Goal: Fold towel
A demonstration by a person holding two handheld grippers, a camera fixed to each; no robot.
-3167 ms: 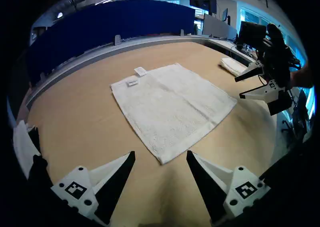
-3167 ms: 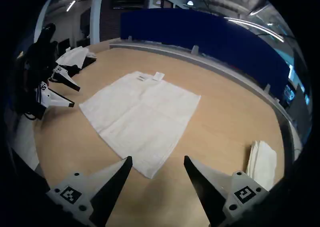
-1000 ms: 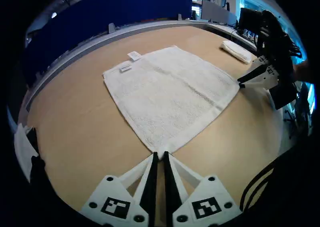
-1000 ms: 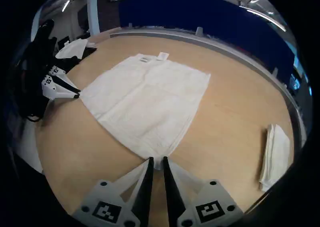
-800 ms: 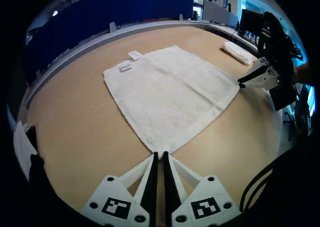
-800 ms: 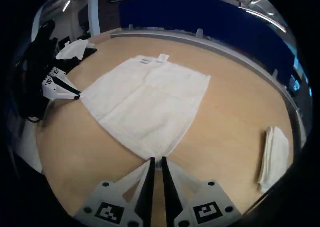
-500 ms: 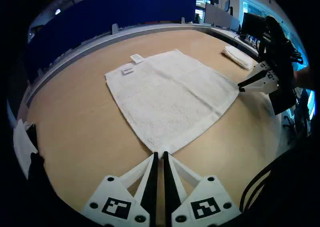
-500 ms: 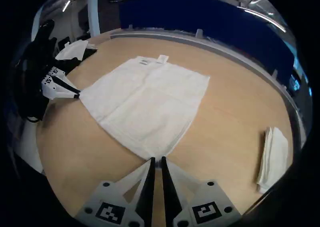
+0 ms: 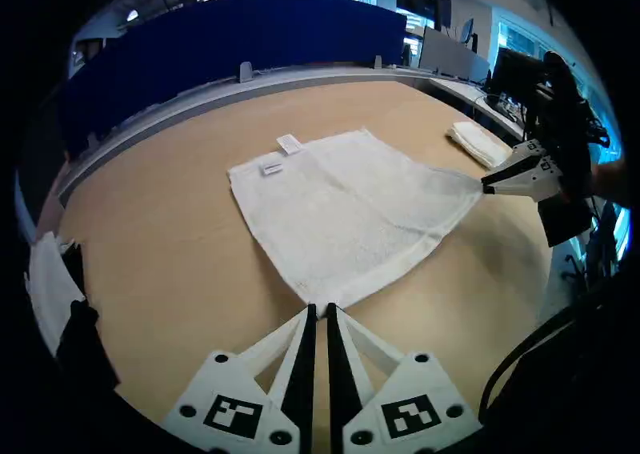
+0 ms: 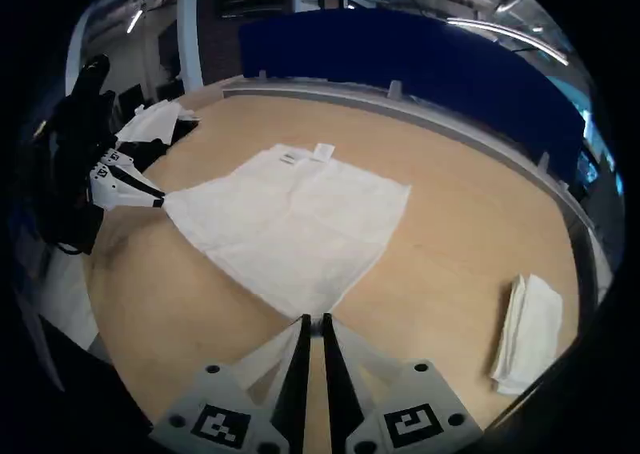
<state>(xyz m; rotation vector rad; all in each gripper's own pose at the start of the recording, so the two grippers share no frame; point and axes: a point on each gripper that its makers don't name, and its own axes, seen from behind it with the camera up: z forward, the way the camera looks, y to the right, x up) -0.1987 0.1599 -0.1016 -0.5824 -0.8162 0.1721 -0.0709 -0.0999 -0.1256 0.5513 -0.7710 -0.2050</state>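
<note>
A white towel [image 9: 352,206] lies spread on the wooden table [image 9: 160,214], with its near side lifted off the surface. My left gripper [image 9: 320,308] is shut on the towel's nearest corner. Off to the right, my right gripper [image 9: 485,186] pinches the neighbouring corner, and a hand holds it. In the right gripper view the towel [image 10: 296,222] stretches ahead, and the right gripper [image 10: 314,318] is shut on its near corner. The left gripper [image 10: 160,202] grips the corner on the left side. Two small labels [image 9: 282,154] sit at the towel's far corner.
A folded white towel [image 10: 526,332] rests near the table's edge [image 9: 478,142]. A loose white cloth [image 10: 152,116] lies behind the left gripper [image 9: 46,290]. A blue partition [image 9: 224,46] runs along the table's far side. Monitors [image 9: 516,70] stand beyond the right gripper.
Both grippers closed on adjacent towel corners, then rose. The held edge now hangs above the table and casts a shadow, while the far half stays flat.
</note>
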